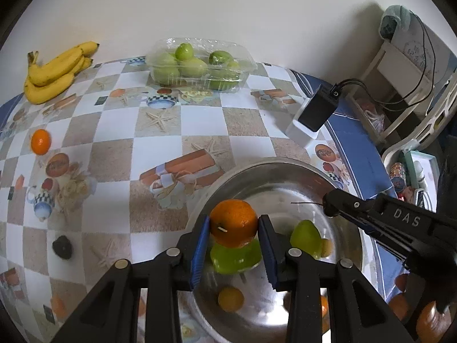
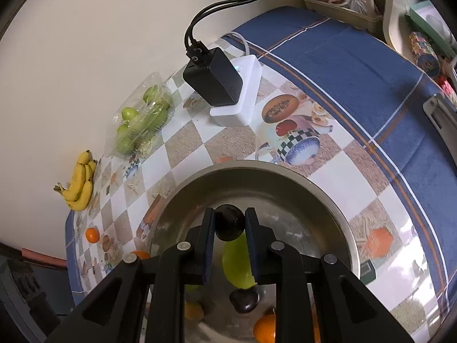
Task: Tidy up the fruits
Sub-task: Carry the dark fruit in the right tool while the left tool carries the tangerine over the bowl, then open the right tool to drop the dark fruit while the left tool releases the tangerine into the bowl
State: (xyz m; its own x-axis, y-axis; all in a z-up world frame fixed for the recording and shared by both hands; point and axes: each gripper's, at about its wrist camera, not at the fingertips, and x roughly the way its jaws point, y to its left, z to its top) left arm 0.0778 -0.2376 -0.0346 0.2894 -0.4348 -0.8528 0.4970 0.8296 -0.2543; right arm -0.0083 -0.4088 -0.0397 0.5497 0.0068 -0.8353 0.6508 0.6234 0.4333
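Observation:
My left gripper [image 1: 234,230] is shut on an orange [image 1: 233,223] and holds it over the steel bowl [image 1: 257,168]. Green fruits [image 1: 305,237] and a small yellow fruit [image 1: 230,298] lie in the bowl. My right gripper [image 2: 230,224] is shut on a dark round fruit [image 2: 230,222] above the same bowl [image 2: 257,168]; below it lie a green fruit [image 2: 238,263], another dark fruit [image 2: 244,300] and an orange [image 2: 265,328]. The right gripper's body [image 1: 400,223] shows in the left wrist view at the bowl's right.
On the tablecloth lie a bunch of bananas [image 1: 54,71], a clear tray of green fruits [image 1: 197,63], a loose orange [image 1: 40,141] and a dark fruit [image 1: 62,247]. A black and white charger box [image 1: 314,114] with cables stands right. A chair [image 1: 400,85] stands past the table edge.

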